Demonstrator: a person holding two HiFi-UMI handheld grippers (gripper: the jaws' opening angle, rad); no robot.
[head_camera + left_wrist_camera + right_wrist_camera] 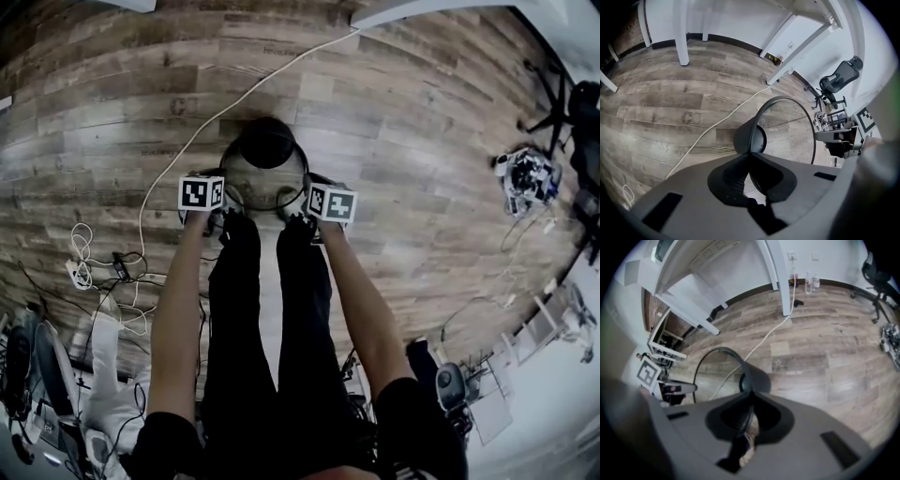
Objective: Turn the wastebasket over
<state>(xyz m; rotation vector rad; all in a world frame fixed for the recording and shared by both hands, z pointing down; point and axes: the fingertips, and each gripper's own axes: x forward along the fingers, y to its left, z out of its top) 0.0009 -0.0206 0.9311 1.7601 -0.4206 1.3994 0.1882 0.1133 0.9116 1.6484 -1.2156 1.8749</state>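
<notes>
Forearms lead down to the left gripper (214, 202) and right gripper (319, 206). The jaws of the 2 are clamped on opposite sides of the wastebasket (265, 173) rim. It stands between them, apparently mouth up, equally near both.

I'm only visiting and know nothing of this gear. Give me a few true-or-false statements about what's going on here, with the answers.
1. The left gripper and the right gripper are both clamped on the rim of the basket. True.
2. The basket is solid plastic. False: it is wire mesh.
3. A white cable lies on the wood floor. True.
4. The basket is stuffed with paper. False: nothing shows inside it.
</notes>
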